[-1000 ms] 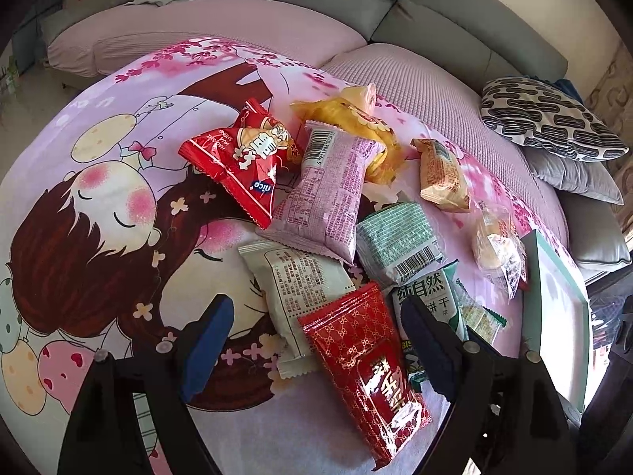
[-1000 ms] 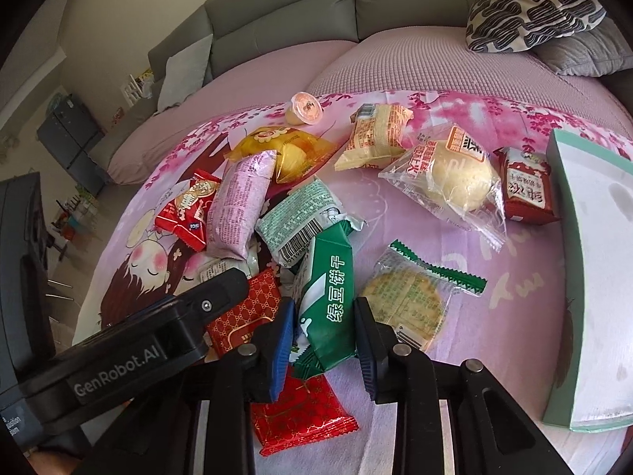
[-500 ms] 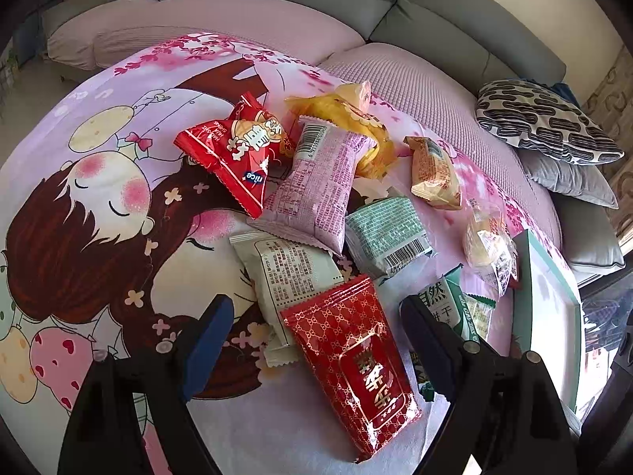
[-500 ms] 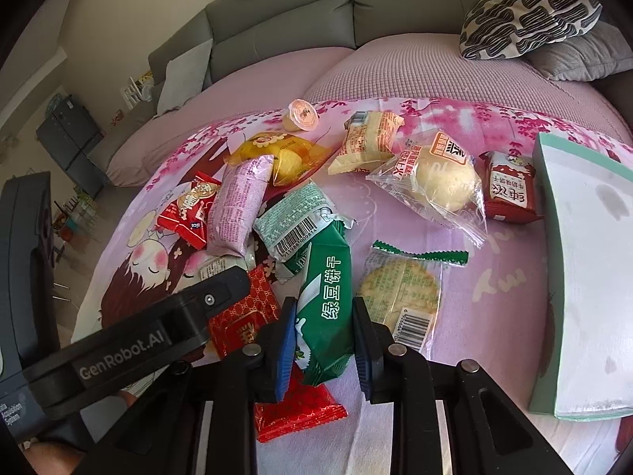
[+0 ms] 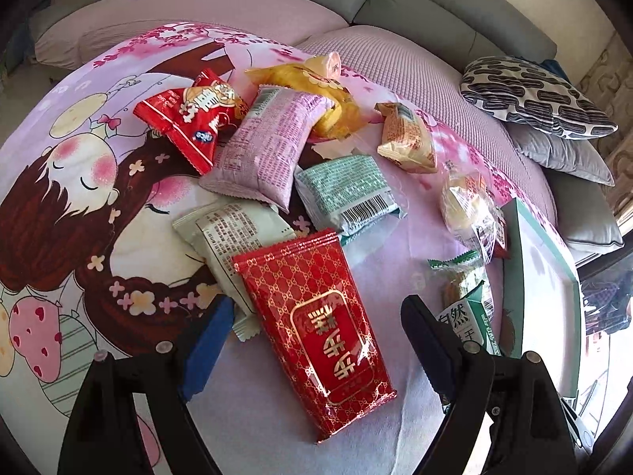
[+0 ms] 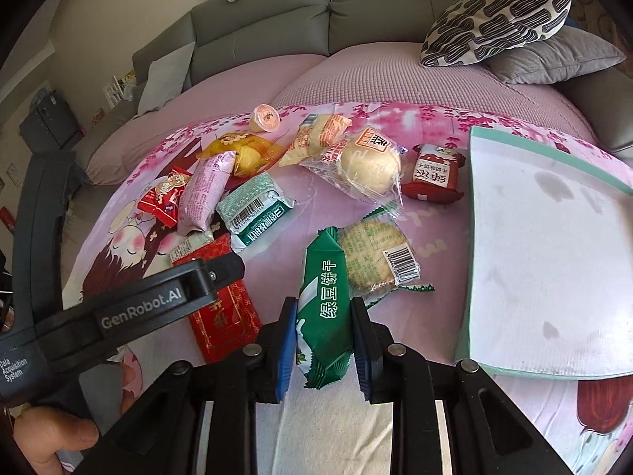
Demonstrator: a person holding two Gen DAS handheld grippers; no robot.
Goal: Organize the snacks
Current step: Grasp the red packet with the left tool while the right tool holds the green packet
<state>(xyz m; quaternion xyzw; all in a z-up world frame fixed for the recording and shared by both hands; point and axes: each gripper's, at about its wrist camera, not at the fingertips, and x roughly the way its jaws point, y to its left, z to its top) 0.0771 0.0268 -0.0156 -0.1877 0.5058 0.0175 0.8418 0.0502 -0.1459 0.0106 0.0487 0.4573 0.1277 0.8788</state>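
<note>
Several snack packets lie on a pink cartoon cloth [image 5: 59, 206]. My right gripper [image 6: 323, 334] is shut on a green biscuit packet [image 6: 325, 301] and holds it above the cloth; the packet also shows in the left wrist view [image 5: 472, 324]. My left gripper [image 5: 312, 328] is open, its fingers on either side of a red patterned packet [image 5: 316, 320] that lies flat on the cloth. A round cracker packet [image 6: 376, 257] lies just beyond the green one.
A white tray with a teal rim [image 6: 546, 237] sits at the right. Further snacks include a pink packet [image 5: 265, 146], a mint packet [image 5: 348, 194], a red bag [image 5: 190, 118], a bun [image 6: 368, 166] and a jelly cup [image 6: 266, 116]. Sofa cushions [image 6: 498, 19] lie behind.
My right gripper has lifted the green packet and carried it right, away from the pile toward the tray. My left gripper has moved forward so the red patterned packet lies between its fingers.
</note>
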